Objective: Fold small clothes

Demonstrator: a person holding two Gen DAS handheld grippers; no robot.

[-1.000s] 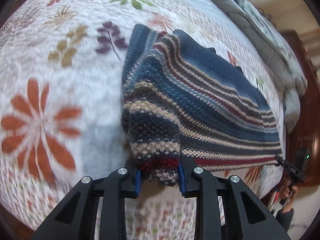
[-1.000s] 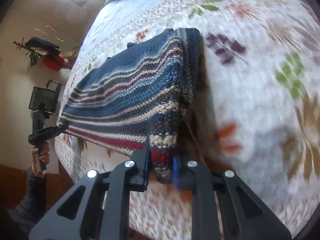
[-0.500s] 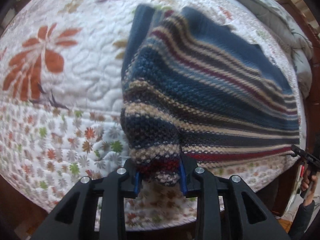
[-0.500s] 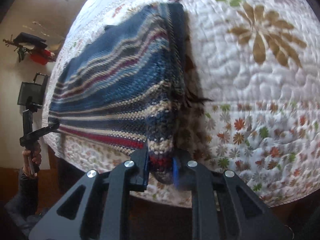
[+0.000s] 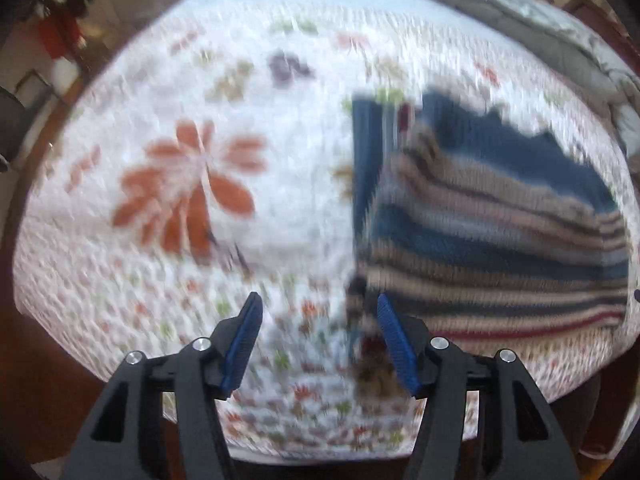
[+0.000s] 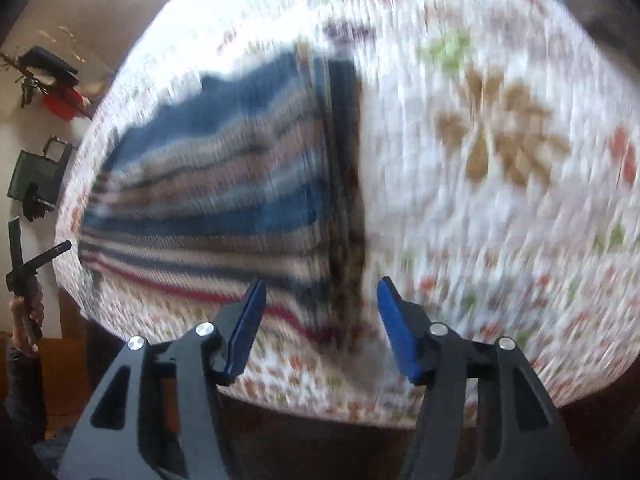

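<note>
**Striped knit on the quilt, both grippers letting go**

While both frames are smeared by blur, no brand, label or writing can be read anywhere. The striped sweater (image 5: 492, 232), a chunky knit in navy, blue, cream and one thin red band, lies on the quilted floral bedspread (image 5: 192, 92) near its front edge, the top layer folded over a plain navy layer. From the left wrist it fills the right half of the view; from the right wrist it fills the left half (image 6: 224, 184). The left gripper (image 5: 318, 336) has its blue ribbed pads spread and opening, with the sweater's near corner just inside the right-hand pad, not pinched. The right gripper (image 6: 320, 320) is likewise spread and opening over the sweater's side edge, pressing nothing. Only the right wrist view shows a hand (image 6: 26, 308) gripping the other black tool; only the left shows a rumpled grey blanket (image 5: 560, 36) at the bed's far side.
</note>
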